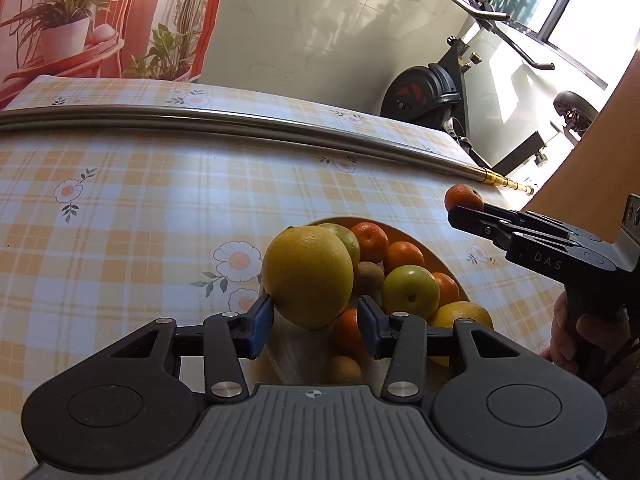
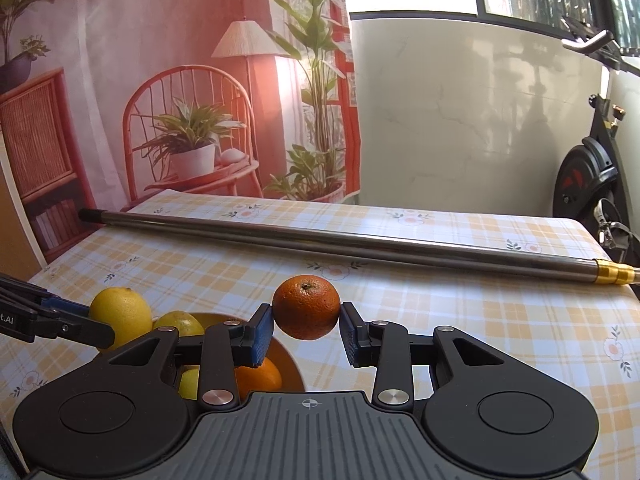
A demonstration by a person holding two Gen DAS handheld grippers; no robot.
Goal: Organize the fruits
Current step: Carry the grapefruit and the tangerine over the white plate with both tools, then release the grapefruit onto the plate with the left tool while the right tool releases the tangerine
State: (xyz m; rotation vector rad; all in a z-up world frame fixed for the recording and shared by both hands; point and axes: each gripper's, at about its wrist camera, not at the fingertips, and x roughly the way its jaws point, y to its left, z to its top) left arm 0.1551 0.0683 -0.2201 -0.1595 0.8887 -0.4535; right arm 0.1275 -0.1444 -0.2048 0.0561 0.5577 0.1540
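Left gripper (image 1: pixel 316 322): sitting nearest the lens in the left wrist view, its blue pads (image 1: pixel 262 322) standing a little apart around a large yellow fruit; the left pad is touching the fruit, the right pad looks just clear of it, so whether it is truly clamping I cannot tell.
Right gripper (image 2: pixel 306 330): filling the foreground of the right wrist view, its pads clamping an orange from both sides and holding it clear of the bench.
Bench (image 1: pixel 120 208): lying under both grippers, wearing a yellow checked cloth with flower prints.
Metal pole (image 2: pixel 360 242): lying across the bench well beyond both grippers, its gold-coloured end pointing right.
Bowl (image 1: pixel 436 258): sitting just ahead of and below the left gripper, to the lower left of the right gripper, holding mixed fruit.
Yellow fruit (image 1: pixel 308 276): sitting between the left gripper's pads, above the bowl.
Green-yellow fruit (image 1: pixel 410 290): resting in the bowl, right of the left gripper's tips.
Orange (image 2: pixel 306 306): hanging between the right gripper's pads, off to the bowl's right.
Kiwis (image 1: pixel 368 276): lying in the bowl among the small oranges.
Hand (image 1: pixel 576 340): gripping the right gripper's handle at the right edge of the left wrist view.
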